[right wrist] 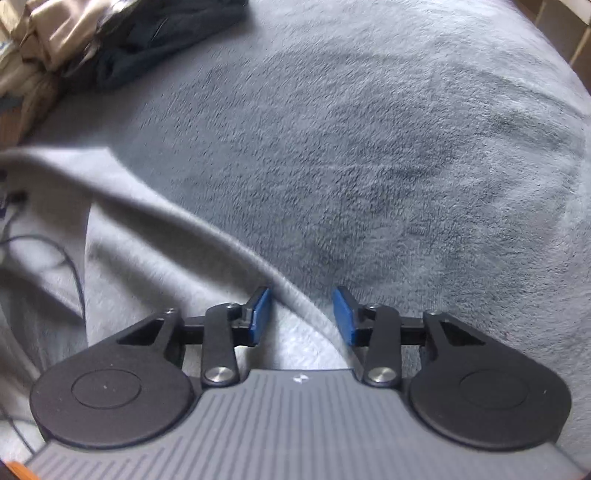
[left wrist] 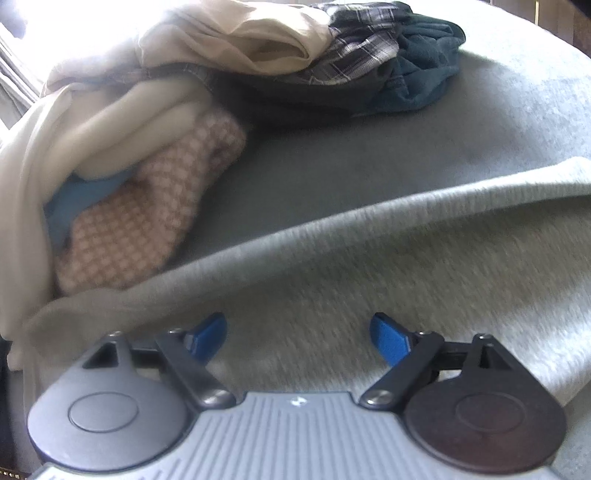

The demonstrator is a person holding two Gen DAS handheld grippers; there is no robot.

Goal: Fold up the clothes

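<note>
The pale grey garment [left wrist: 369, 258] lay on a darker grey fleece blanket [right wrist: 369, 147]. The pile held cream cloth [left wrist: 229, 33], pink-and-white checked fabric [left wrist: 147, 214], black-and-white plaid [left wrist: 354, 48] and teal cloth [left wrist: 424, 62]. Gripper pads [right wrist: 260, 314] were blue.

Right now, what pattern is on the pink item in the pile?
A small pink-and-white check on the pink item, seen best in the left wrist view.

Your right gripper [right wrist: 302, 314] has its jaws spread, blue pads [right wrist: 260, 314] clear on both sides. Light grey garment [right wrist: 122, 206] edge runs diagonally between them, not pinched. Grey fleece blanket [right wrist: 388, 147] fills the rest. Dark clothing [right wrist: 147, 48] and beige fabric [right wrist: 48, 37] piled far upper left. Thin black cable [right wrist: 75, 273] at left.
</note>
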